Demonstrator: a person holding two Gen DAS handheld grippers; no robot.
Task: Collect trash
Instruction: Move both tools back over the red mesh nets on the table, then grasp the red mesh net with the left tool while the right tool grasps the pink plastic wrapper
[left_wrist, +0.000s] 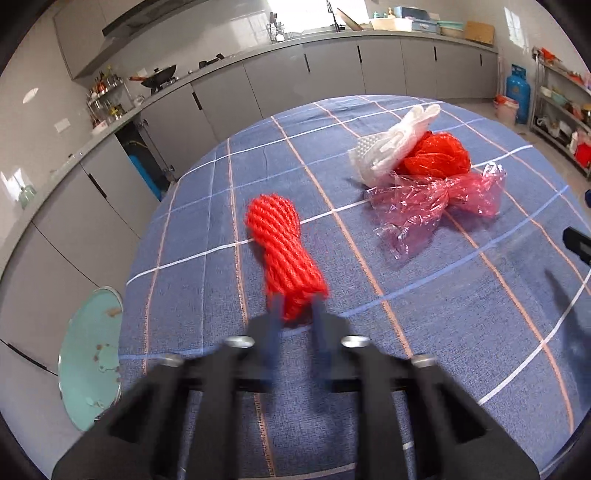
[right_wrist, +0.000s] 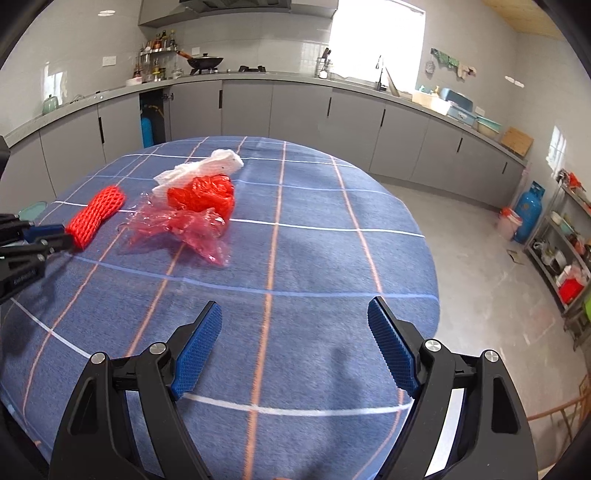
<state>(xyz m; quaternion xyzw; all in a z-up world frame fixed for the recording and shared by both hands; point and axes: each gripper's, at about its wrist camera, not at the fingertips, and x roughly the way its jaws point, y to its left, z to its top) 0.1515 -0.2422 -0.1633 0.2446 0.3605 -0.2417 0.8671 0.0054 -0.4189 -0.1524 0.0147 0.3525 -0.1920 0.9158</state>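
Gripping the near end of the red foam net (left_wrist: 284, 254), the left gripper (left_wrist: 297, 314) has its fingers pinched narrow on it, low over the blue checked worktop (left_wrist: 424, 332). Only the tip looks caught, so lift slowly and check that the net comes away whole. The right gripper (right_wrist: 295, 347) hovers with fingers wide and nothing between them. 3 more scraps lie touching, well beyond: white foam (left_wrist: 391, 147), a red bag (left_wrist: 436, 155), pink film (left_wrist: 436, 206).

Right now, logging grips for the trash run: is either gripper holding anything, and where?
Left gripper pinches the red foam net by its near end; right gripper holds nothing.
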